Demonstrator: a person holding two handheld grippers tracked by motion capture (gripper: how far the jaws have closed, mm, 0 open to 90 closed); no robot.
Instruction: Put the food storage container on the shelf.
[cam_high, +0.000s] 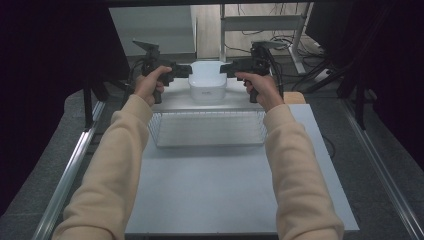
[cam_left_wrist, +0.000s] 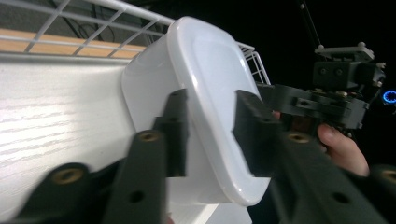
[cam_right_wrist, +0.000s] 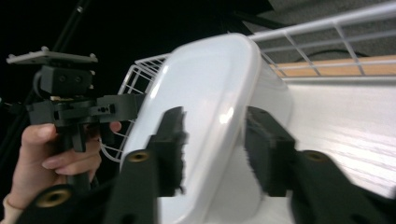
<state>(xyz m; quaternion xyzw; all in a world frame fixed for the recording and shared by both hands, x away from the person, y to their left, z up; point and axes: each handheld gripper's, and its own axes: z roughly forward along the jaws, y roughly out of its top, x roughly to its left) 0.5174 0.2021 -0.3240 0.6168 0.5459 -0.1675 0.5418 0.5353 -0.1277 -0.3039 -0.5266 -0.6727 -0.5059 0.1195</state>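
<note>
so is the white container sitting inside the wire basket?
No: in the high view the white container is held between the two tools beyond the wire basket, past its far edge.

Both forearms extended forward, sleeved. Left gripper (cam_high: 184, 70) and right gripper (cam_high: 227, 68) held level, pointing inward toward each other; fingers (cam_left_wrist: 175, 135) of each parted, not closed.

Container (cam_high: 207, 82) behind basket (cam_high: 207, 129), between grippers.
</note>
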